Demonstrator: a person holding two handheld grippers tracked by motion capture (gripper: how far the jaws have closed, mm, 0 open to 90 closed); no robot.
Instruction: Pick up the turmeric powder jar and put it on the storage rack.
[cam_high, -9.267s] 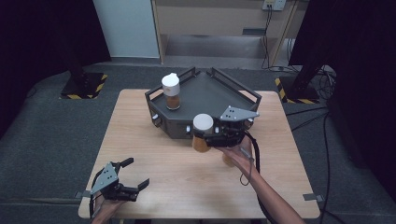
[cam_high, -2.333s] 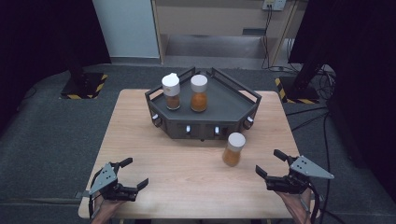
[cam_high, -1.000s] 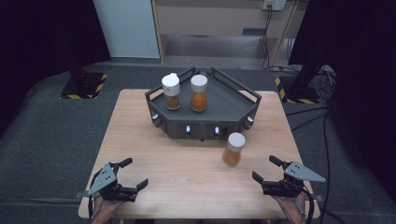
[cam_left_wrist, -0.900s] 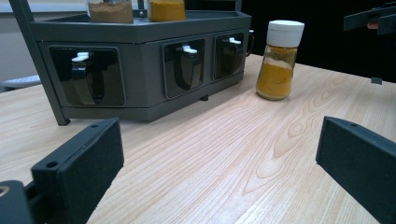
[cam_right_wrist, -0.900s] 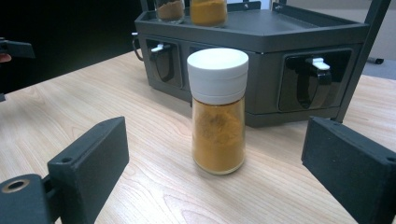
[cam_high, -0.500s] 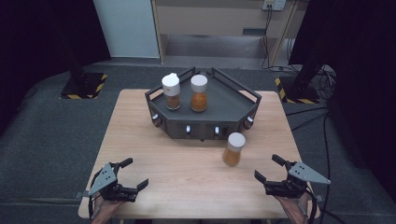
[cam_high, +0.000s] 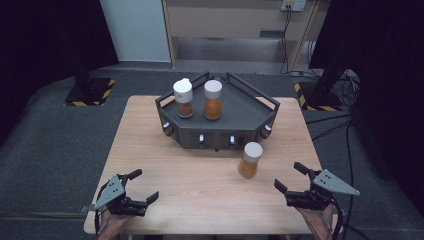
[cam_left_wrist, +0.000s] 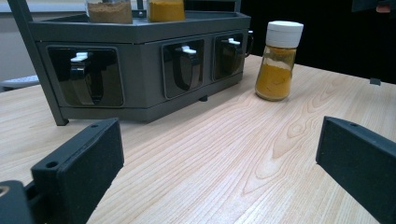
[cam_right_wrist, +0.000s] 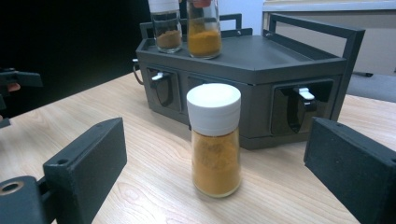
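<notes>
At the near edge of a light wooden table (cam_high: 200, 170), a person holds two black two-jaw grippers, one in each hand, both resting low over the bare wood. Right gripper (cam_high: 295, 182), at the table's near right corner, has its jaws spread wide and grasps nothing; a grey three-cornered plate sits on top of it. Seen along those jaws in the right gripper view, a spice jar (cam_right_wrist: 215, 140) with a white cap and orange powder stands upright on the table, centred ahead of the gap and clear of both jaws. Left gripper (cam_high: 142, 187), at the near left corner, is likewise released, jaws wide apart and holding nothing; from the left gripper view the same jar (cam_left_wrist: 279, 59) stands farther off, well apart from that gripper.

From the high view the jar (cam_high: 250, 159) sits on the table just in front of the right part of a dark grey spice rack (cam_high: 240, 112), near it but not on it. Small drawer-like fronts with white-tipped handles line the rack's front face. Two more white-capped jars stand upright side by side on the rack's top tray toward its left: one with brown powder (cam_high: 183, 97), one with orange powder (cam_high: 213, 99).
</notes>
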